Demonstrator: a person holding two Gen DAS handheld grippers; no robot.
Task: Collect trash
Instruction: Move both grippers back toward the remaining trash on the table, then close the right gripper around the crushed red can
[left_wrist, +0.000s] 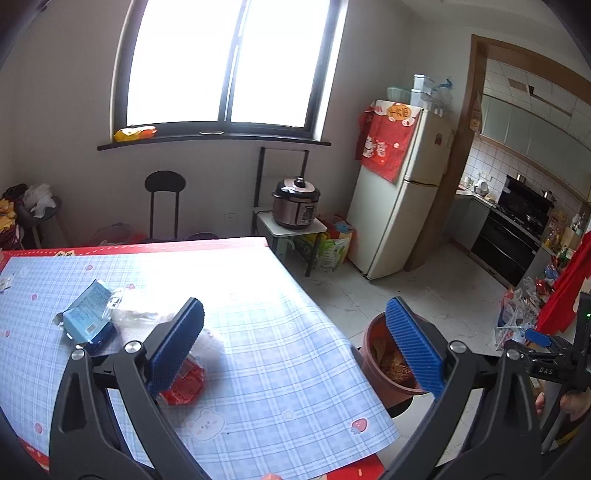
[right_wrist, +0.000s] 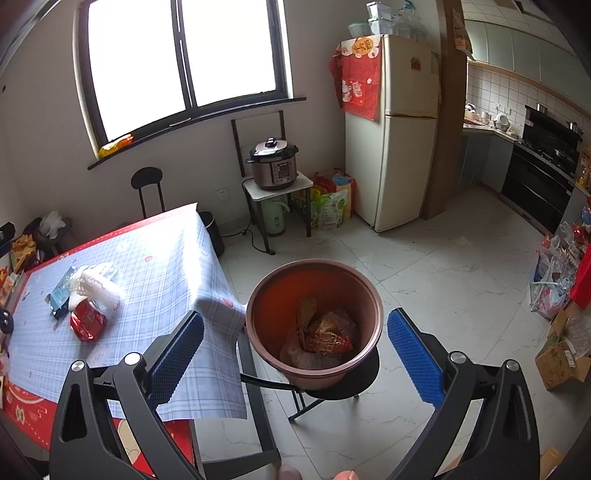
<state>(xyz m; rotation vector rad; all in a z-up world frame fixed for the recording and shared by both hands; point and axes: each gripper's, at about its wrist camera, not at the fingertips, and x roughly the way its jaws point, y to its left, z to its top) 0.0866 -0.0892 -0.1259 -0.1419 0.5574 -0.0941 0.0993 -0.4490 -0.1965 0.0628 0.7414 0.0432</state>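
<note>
A brown bin stands on a black stool beside the table and holds brownish wrappers. My right gripper is open and empty above the bin. On the plaid tablecloth lie a red wrapper, a white foam net and a blue packet. They also show in the right wrist view: red wrapper, foam net, blue packet. My left gripper is open and empty over the table's right edge. The bin sits behind its right finger.
A fridge stands at the back right. A pressure cooker sits on a small stand. A black chair stands beyond the table. Bags and boxes lie along the right wall. The kitchen doorway opens at the right.
</note>
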